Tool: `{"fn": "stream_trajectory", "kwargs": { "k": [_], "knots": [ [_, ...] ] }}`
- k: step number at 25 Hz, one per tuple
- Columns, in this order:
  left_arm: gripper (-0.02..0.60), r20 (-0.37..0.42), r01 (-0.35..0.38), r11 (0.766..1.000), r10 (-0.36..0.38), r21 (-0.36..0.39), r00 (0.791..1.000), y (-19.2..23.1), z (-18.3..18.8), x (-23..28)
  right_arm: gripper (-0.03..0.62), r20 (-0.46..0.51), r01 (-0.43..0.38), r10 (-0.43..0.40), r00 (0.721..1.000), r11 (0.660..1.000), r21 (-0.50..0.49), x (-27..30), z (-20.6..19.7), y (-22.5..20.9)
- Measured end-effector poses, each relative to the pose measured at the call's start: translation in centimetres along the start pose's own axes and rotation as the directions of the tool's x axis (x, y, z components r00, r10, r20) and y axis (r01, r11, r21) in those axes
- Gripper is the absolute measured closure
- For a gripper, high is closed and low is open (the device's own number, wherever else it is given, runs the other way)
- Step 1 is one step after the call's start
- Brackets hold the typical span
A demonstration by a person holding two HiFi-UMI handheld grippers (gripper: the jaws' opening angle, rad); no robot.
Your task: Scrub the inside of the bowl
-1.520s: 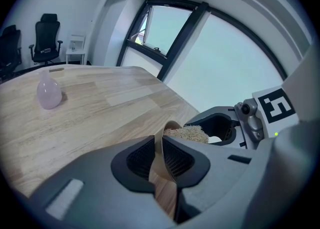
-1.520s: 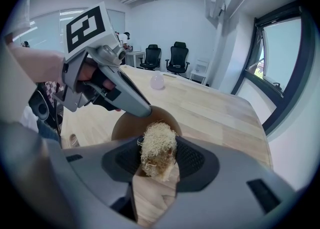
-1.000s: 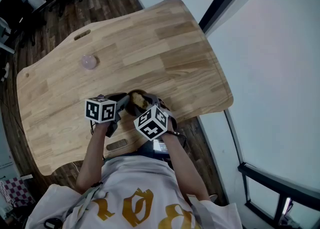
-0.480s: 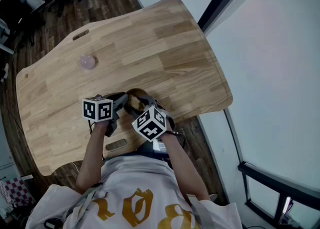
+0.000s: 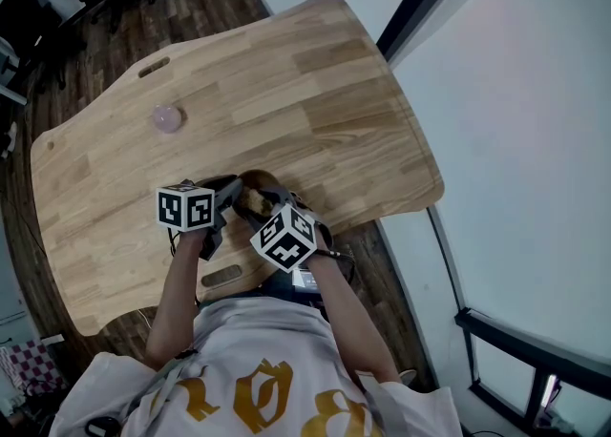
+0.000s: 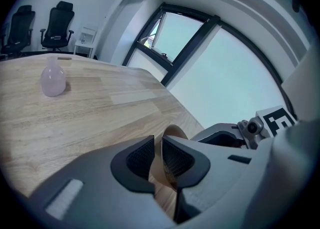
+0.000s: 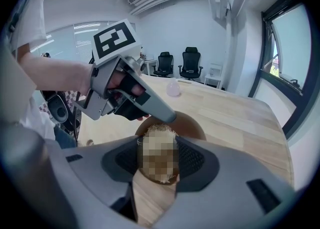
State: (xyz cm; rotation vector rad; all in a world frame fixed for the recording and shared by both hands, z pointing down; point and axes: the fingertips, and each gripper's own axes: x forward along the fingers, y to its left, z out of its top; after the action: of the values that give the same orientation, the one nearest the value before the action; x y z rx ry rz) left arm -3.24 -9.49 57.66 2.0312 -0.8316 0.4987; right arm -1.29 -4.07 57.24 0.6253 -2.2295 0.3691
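bowl [image 5: 256, 187], brown, sits near the front edge of the wooden table [image 5: 315, 92], right in front of the person. left gripper [image 6: 157, 149] is clamped on the bowl's rim, w/ the wall pinched btwn both pads. right gripper [image 7: 157, 159] is clenched on a pale fibrous scrubber [image 7: 155, 129], held over the bowl's inside; can't tell if it touches the bottom. the 2 grippers sit close together at the bowl. small pink vase [image 5: 168, 118] stands upright well apart, further back on the table's left side.
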Motion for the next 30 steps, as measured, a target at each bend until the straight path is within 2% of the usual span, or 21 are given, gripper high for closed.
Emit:
{"fn": "stream_trajectory", "kwargs": {
  "k": [19, 30],
  "knots": [
    [0.538, -0.025, -0.055, 0.997, 0.057, 0.051, 0.998, 0.7, -0.2, 0.2, 0.411, -0.063, -0.03, 0.027, 0.998, 0.999, -0.04, 0.2, -1.4, 0.6],
    [0.538, -0.058, -0.075, 0.991, 0.082, 0.114, 0.995, 0.1, -1.1, 0.7, 0.411, -0.149, -0.003, -0.01, 0.989, 0.996, -0.084, 0.0, -3.3, 0.1]
  ]
}}
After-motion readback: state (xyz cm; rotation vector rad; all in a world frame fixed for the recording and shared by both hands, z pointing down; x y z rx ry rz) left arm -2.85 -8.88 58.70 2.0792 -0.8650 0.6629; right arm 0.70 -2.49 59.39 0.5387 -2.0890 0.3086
